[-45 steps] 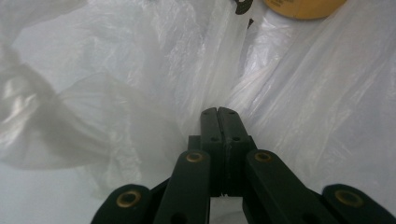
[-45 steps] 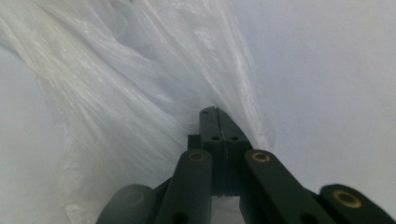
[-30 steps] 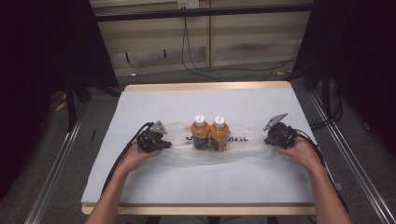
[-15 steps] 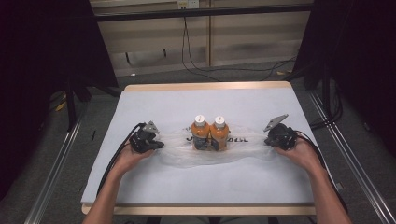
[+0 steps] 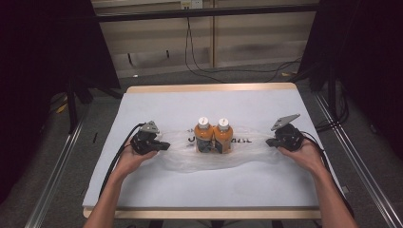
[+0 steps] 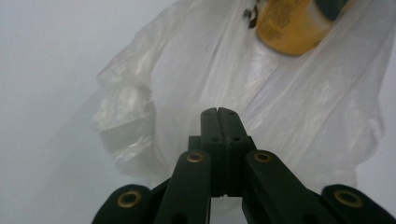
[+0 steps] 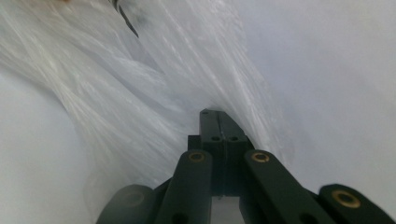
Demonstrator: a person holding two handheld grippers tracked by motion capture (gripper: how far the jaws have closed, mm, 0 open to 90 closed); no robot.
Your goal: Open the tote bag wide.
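Two orange bottles (image 5: pixel 203 134) (image 5: pixel 223 135) with white caps stand side by side at the table's middle, inside a clear plastic bag (image 5: pixel 247 151) that lies spread to both sides. My left gripper (image 5: pixel 165 146) is at the bag's left end, its jaws shut with film of the plastic bag (image 6: pixel 196 70) pinched at the tips of the left gripper (image 6: pixel 218 111). An orange bottle (image 6: pixel 292 28) shows through the film beyond them. At the bag's right end my right gripper (image 5: pixel 269 142) is shut on the plastic bag (image 7: pixel 140 93), whose taut folds run into the tips of the right gripper (image 7: pixel 218 113).
The white table top (image 5: pixel 214 102) has a wooden edge (image 5: pixel 209 88) at the far side. Metal rails (image 5: pixel 62 161) run along both sides of the table. Cables (image 5: pixel 199 66) lie on the floor beyond it.
My left gripper has shifted a little to the left, drawing the bag's left end out with it. The right gripper and the bottles have stayed put.
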